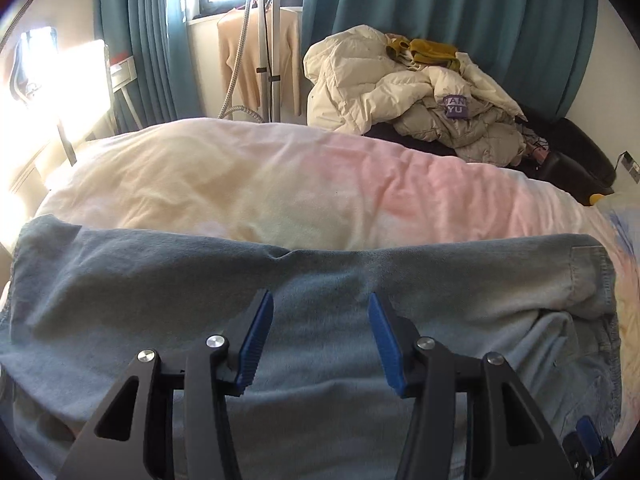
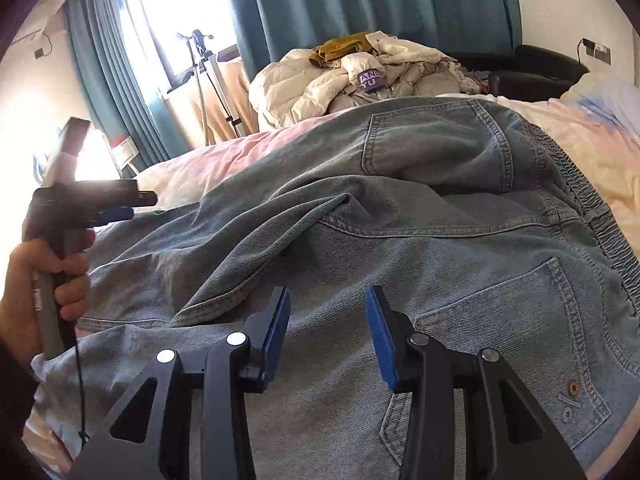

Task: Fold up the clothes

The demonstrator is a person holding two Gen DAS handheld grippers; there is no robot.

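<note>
Light blue jeans [image 1: 168,288] lie spread across the bed, folded lengthwise, with the elastic waistband and back pockets [image 2: 440,148] to the right. My left gripper [image 1: 320,300] hovers open just above the leg part, nothing between its blue pads. My right gripper [image 2: 328,294] is open too, over the seat area near a back pocket [image 2: 520,320]. In the right wrist view a hand holds the left gripper [image 2: 120,208] at the far left, over the jeans' legs. The tip of the right gripper [image 1: 588,440] shows at the lower right of the left wrist view.
The bed cover [image 1: 260,184] is pale pink and cream. Behind it a pile of cream jackets [image 1: 400,88] sits on a dark seat [image 1: 576,152]. A garment steamer stand with a beige top [image 1: 260,56] stands by teal curtains [image 1: 460,8]. Bright window light washes out the left.
</note>
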